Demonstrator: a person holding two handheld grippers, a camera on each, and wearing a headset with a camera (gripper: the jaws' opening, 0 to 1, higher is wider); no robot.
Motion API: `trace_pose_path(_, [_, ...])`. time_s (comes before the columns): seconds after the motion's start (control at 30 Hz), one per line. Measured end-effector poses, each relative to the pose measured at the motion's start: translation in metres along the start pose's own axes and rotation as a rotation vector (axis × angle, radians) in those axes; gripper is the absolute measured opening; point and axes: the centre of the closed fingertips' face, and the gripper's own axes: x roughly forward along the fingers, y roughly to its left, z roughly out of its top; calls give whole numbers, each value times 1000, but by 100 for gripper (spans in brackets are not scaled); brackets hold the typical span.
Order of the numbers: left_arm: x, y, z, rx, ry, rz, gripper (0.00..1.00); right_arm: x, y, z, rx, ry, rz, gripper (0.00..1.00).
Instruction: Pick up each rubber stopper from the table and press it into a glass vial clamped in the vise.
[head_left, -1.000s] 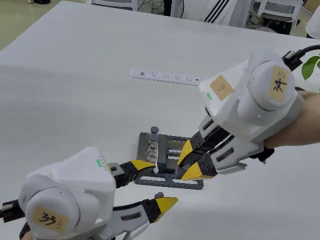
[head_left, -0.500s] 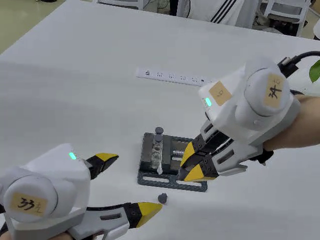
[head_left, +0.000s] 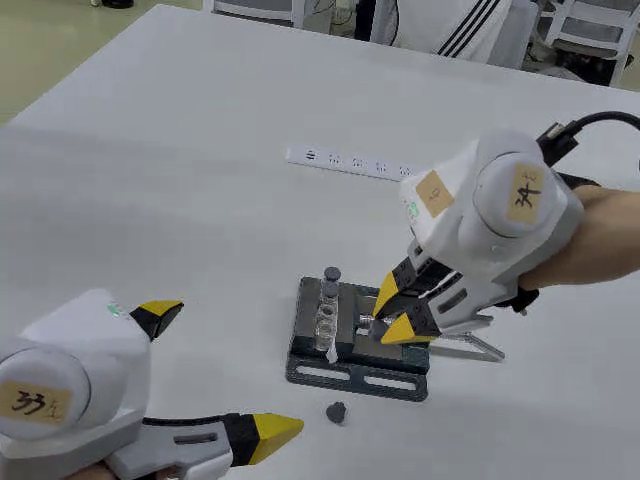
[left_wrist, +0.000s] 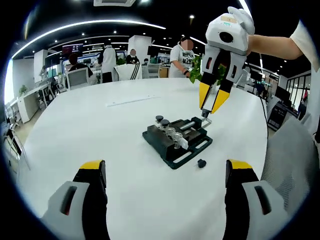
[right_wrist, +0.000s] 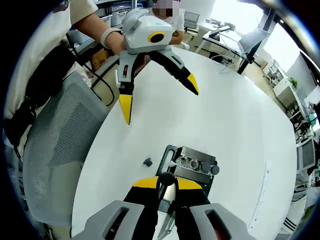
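Left gripper (head_left: 222, 370) is nearest, jaws spread wide with nothing between them. Just past it a loose stopper (head_left: 337, 411) sits on the white worktop (head_left: 150, 200), close to the vise (head_left: 350, 378) base, too small to tell which end is up. In the vise the vials (head_left: 325, 322) stand upright, their row running away from the person, a dark stopper on the far one. Right gripper (head_left: 396, 313) comes in over the vise's right side, jaws pinched on the crank (right_wrist: 166, 181). Farther back, a power strip (head_left: 350, 163) lies crosswise.
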Motion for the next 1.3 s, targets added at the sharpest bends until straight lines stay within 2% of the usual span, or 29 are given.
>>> trace_pose_path(0.13, [-2,5,-3,-10,3,11,99,4,-19,2,-16,0,-30,6])
trace_pose_path(0.3, [-3,7,-5,-16,7,17,99,12,-29,3,-60,25,-28,6])
trace_pose_path(0.63, [-1,3,-3,-19,2,16,98,31,-36,-2,-175,103,27,6])
trace_pose_path(0.77, [-1,3,-3,-29,-2,17,97,36,-43,1,-245,109,18,6])
trace_pose_path(0.83, [-1,4,-3,-31,-4,21,97,38,-40,5,-275,91,44,5])
trace_pose_path(0.9, [-1,3,-4,-37,-2,20,97,40,-40,4,-324,103,46,5])
trace_pose_path(1.07, [0,1,-5,-48,-3,19,96,45,-39,2,-367,122,61,5])
trace_pose_path(1.3, [0,0,-8,-59,-1,11,95,50,-42,2,-359,120,72,5])
